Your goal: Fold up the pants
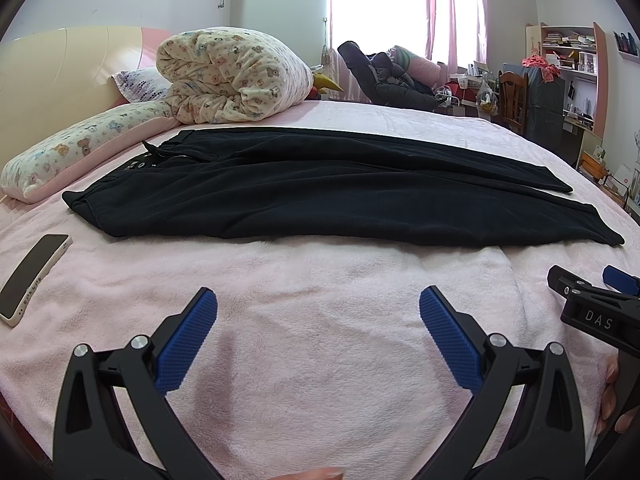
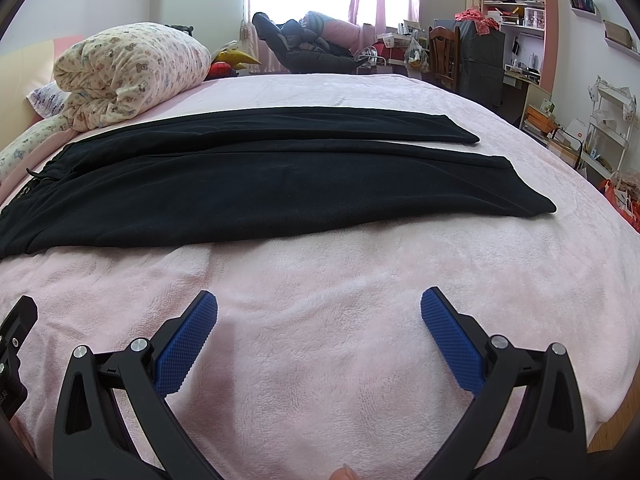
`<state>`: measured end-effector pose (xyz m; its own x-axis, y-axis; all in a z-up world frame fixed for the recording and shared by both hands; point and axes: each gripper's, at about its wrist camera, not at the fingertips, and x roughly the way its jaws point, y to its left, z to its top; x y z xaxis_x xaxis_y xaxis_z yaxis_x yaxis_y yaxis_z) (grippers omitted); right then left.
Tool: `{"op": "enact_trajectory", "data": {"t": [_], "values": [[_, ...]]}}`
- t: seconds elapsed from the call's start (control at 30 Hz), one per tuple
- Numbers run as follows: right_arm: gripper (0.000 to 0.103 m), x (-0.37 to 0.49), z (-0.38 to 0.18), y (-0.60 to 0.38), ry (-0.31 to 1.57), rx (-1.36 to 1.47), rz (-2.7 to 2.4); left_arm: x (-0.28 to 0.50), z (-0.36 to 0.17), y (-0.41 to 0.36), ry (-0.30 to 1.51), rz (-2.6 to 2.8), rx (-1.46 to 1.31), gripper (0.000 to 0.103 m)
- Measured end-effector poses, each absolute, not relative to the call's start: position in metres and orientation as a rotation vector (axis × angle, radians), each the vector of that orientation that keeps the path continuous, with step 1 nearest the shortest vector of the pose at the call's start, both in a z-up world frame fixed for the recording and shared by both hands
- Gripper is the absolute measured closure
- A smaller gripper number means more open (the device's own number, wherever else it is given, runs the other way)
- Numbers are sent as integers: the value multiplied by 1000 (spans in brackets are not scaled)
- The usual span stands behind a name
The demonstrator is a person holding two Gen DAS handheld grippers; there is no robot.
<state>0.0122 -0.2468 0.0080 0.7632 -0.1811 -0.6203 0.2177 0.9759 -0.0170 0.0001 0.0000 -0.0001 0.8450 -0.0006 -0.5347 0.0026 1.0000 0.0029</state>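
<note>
The black two-finger left gripper (image 1: 318, 304) with ribbed blue pads (image 1: 186, 346) and the matching right gripper (image 2: 319, 304) both point forward with jaws spread wide and nothing between them, side by side, fingertips of a hand (image 1: 614, 398) visible behind the right one.

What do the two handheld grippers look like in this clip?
Both the left gripper and the right gripper have black plastic jaws with triangular cutouts, silver pivot bolts and blue cross-hatched pads. White "DAS" lettering marks the right gripper's body. No cables show.
</note>
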Motion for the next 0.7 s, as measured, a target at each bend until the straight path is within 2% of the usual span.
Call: {"op": "enact_trajectory", "data": {"t": [0.7], "values": [[1, 15, 9, -251, 699, 93, -194, 0, 1, -1, 569, -4, 8, 2]]}}
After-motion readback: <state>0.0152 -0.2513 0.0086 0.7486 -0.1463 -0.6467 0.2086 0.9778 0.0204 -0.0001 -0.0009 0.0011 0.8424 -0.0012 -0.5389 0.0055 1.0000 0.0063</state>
